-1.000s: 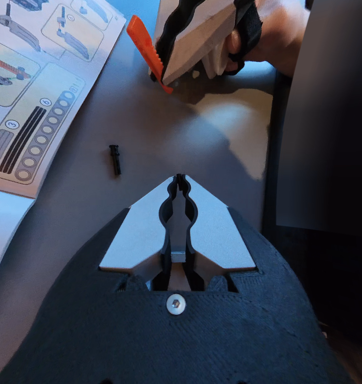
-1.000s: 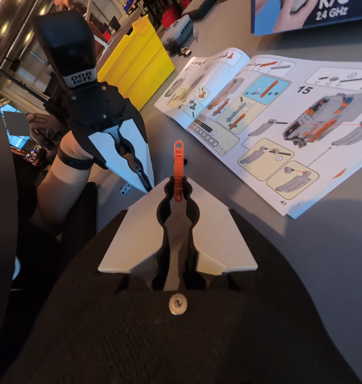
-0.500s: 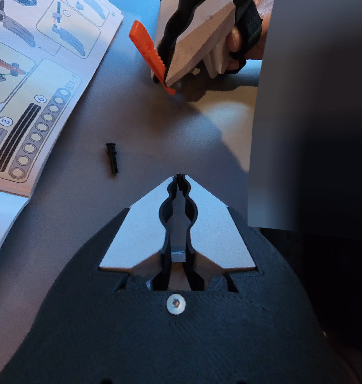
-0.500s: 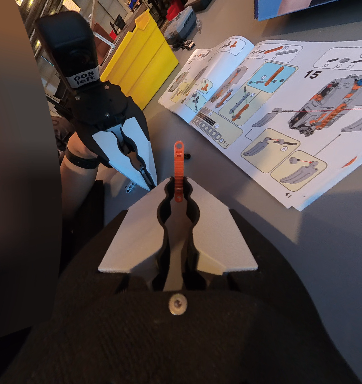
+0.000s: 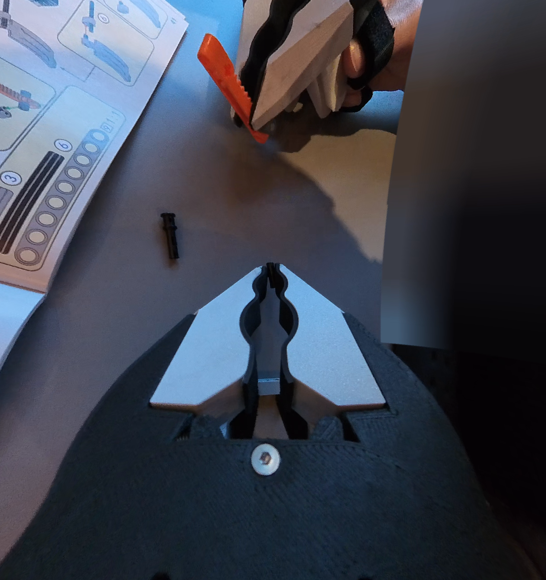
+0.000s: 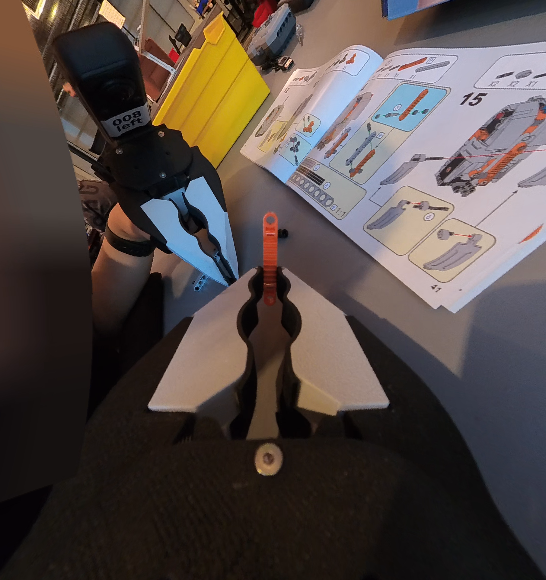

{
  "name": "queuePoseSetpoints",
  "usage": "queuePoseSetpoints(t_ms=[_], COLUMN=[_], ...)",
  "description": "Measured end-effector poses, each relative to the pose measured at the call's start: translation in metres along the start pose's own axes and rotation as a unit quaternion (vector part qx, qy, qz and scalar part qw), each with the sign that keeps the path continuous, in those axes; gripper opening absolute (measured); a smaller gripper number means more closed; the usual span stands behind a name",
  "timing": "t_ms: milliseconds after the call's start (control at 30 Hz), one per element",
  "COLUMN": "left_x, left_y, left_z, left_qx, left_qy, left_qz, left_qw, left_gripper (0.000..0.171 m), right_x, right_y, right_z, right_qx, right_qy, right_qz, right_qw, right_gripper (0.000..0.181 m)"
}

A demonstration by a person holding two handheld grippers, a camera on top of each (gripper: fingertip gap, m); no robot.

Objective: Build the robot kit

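Observation:
My left gripper (image 5: 270, 272) is shut on a small black pin (image 5: 270, 276) at its tips, low over the grey table (image 5: 234, 204). A second black pin (image 5: 170, 235) lies on the table just left of it. My right gripper (image 6: 270, 272) is shut on an orange toothed beam (image 6: 270, 248), which sticks out forward past its tips. In the left wrist view, the right gripper (image 5: 249, 124) and the orange beam (image 5: 224, 80) are ahead, tip down near the table. In the right wrist view, the left gripper (image 6: 229, 277) is close on the left beside a small grey holed beam (image 6: 201, 280).
An open instruction booklet (image 6: 422, 157) lies ahead right and shows in the left wrist view (image 5: 61, 125) at the left. A yellow bin (image 6: 215, 94) and a grey device (image 6: 271, 31) stand farther back. The loose pin (image 6: 283, 233) lies beyond the orange beam.
Both grippers keep their hold and have barely moved. The right wrist view has shifted slightly, so the booklet sits a little more to the right.

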State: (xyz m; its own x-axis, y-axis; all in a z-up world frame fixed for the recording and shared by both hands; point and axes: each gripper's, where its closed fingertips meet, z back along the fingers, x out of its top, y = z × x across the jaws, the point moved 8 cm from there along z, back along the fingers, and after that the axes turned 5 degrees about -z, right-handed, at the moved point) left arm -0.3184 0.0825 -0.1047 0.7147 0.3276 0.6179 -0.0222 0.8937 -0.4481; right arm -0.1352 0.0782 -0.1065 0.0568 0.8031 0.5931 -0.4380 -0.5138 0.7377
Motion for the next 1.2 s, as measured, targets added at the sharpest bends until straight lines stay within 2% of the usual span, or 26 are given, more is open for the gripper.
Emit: queuePoseSetpoints(t_ms=[1200], left_x=[0.0002], left_y=[0.0006], left_z=[-0.0009], left_qx=[-0.010], left_qy=[-0.003], left_qz=[0.003], left_qw=[1.000], left_gripper=[0.001], right_x=[0.0002], right_y=[-0.0017], right_z=[0.0008], right_qx=[0.004], right_qy=[-0.001], right_qz=[-0.010], right_qw=[1.000], right_gripper=[0.005])
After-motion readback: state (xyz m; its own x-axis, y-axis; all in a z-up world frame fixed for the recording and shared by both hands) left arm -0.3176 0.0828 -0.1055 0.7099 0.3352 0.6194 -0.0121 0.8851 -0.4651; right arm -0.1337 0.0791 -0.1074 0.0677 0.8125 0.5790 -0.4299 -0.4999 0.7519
